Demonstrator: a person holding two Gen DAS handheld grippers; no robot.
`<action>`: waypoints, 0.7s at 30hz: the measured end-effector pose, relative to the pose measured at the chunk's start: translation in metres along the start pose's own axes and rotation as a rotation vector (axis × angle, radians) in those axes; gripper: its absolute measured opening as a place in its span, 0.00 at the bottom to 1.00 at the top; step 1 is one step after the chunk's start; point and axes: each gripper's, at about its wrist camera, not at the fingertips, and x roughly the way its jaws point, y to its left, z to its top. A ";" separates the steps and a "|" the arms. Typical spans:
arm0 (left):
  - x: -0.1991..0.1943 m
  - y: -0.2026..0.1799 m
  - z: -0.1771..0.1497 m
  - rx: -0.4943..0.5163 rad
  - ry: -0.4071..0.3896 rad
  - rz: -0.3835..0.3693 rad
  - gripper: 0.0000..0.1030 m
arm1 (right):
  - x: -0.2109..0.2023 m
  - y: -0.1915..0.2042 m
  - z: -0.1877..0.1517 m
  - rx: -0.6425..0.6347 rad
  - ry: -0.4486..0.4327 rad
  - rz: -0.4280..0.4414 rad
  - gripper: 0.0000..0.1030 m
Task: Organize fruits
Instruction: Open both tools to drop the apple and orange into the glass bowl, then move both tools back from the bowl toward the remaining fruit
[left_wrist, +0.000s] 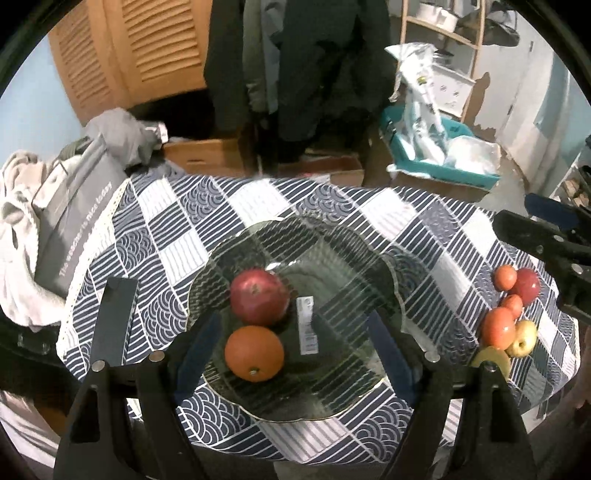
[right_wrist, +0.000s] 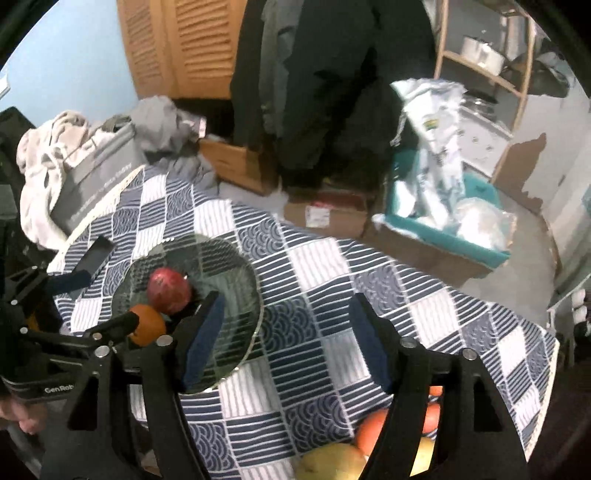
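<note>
Above the table (left_wrist: 207, 206), we held the left hand-held gripper (left_wrist: 291, 347) with its jaws parted and empty, framing a glass plate (left_wrist: 351, 258). On that plate sat a red apple (left_wrist: 259, 296) touching an orange (left_wrist: 255, 352), beside a white label. The right hand-held gripper (right_wrist: 286, 332) hung over bare cloth between the plate and the loose fruit pile (left_wrist: 509, 314), its jaws also apart and holding nothing. The pile of red, orange and yellow fruit lay well apart from the plate, near the table's right edge.

We judged the main risk to be rolling: round fruit so close to the edge could be nudged off by a careless approach, and a piece dropped onto the smooth glass might knock the two already there.

A blue and white patchwork cloth covered the table. Behind it we saw louvred wooden doors (left_wrist: 147, 48), hanging dark coats, cardboard boxes, a grey bag (left_wrist: 77, 206) and a teal bin (left_wrist: 447, 162) of plastic wrapping.
</note>
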 end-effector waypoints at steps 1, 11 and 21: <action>-0.004 -0.004 0.001 0.006 -0.014 -0.003 0.84 | -0.006 -0.004 -0.001 0.004 -0.017 -0.009 0.73; -0.031 -0.036 0.008 0.058 -0.092 -0.046 0.90 | -0.064 -0.044 -0.010 0.052 -0.161 -0.093 0.80; -0.039 -0.077 0.012 0.117 -0.104 -0.094 0.91 | -0.105 -0.095 -0.033 0.133 -0.219 -0.174 0.82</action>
